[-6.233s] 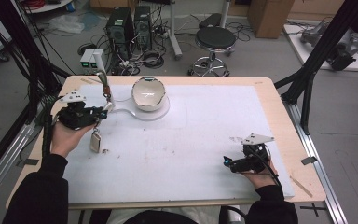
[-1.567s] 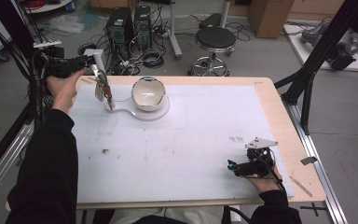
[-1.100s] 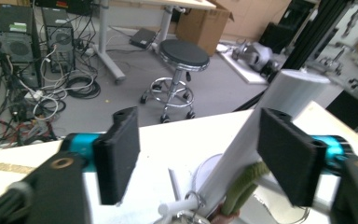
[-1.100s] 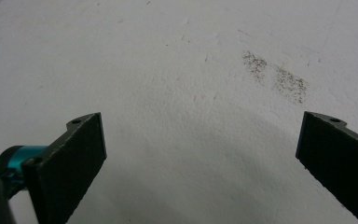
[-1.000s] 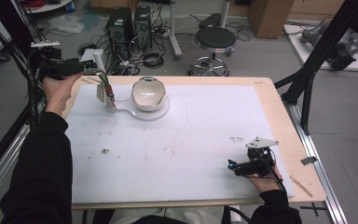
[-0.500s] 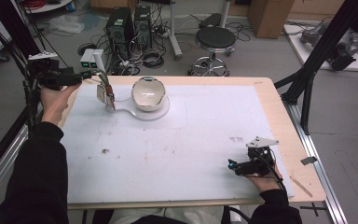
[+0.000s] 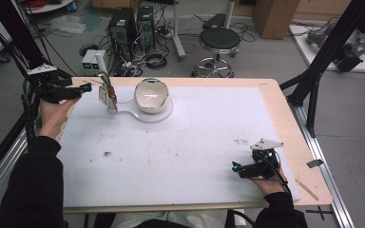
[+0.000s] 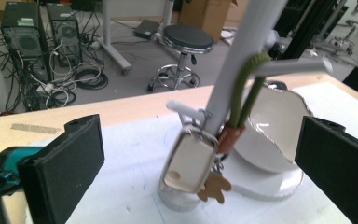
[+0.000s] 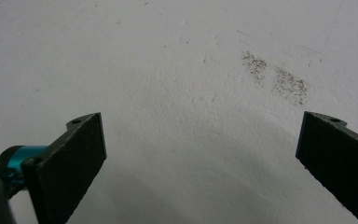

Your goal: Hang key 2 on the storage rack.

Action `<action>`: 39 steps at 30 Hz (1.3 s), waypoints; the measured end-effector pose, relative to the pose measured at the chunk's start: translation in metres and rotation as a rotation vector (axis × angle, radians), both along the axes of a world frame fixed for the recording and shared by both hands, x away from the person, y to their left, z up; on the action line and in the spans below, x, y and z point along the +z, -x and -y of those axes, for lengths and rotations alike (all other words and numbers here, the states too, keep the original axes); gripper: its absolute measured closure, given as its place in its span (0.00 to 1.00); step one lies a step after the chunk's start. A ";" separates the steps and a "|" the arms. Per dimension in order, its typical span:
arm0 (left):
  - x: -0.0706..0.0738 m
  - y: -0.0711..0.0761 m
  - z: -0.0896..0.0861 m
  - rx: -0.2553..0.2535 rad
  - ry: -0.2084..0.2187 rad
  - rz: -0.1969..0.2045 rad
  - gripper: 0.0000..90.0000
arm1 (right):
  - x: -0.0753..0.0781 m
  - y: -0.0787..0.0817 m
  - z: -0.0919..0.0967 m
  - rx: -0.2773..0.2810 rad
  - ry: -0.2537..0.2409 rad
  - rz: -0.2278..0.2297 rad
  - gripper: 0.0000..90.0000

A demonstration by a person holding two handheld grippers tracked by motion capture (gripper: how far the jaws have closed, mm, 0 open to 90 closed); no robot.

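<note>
Keys [image 8: 193, 163] now hang on the stand's post [image 8: 242, 60] beside the bowl [image 7: 150, 95]. My left gripper [image 8: 200, 158] has just opened wide, holding nothing, so the hanging looks done; right gripper [image 9: 200, 158] rests open on the bench [image 7: 271, 90].

Behind your table: grey floor [image 7: 266, 57], one round black stool [image 7: 221, 40], two black computer towers [image 7: 130, 23] amid tangled cables [image 7: 154, 59], cardboard box [image 7: 273, 14], black frame struts [image 7: 330, 52] at right.
</note>
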State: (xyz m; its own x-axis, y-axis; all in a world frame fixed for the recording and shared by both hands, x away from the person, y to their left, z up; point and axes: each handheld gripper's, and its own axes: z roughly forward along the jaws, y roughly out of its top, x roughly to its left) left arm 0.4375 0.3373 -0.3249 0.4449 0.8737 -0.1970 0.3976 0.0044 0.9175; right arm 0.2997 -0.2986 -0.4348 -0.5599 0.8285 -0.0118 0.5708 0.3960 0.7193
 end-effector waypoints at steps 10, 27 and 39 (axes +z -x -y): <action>-0.020 0.012 0.017 -0.066 -0.072 -0.030 0.02 | 0.000 0.000 -0.001 0.004 -0.005 -0.001 0.01; -0.038 0.045 0.026 -0.074 -0.105 -0.068 0.02 | 0.003 0.001 -0.001 0.008 -0.014 0.017 0.01; -0.041 0.076 0.032 -0.093 -0.143 -0.091 0.02 | 0.007 0.002 0.003 0.002 -0.036 0.038 0.01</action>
State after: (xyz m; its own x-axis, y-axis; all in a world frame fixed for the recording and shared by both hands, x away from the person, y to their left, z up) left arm 0.3612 0.3051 -0.3663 0.5114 0.8514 -0.1165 0.4714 -0.1646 0.8664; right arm 0.2973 -0.3013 -0.4277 -0.5610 0.8278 -0.0033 0.5422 0.3704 0.7542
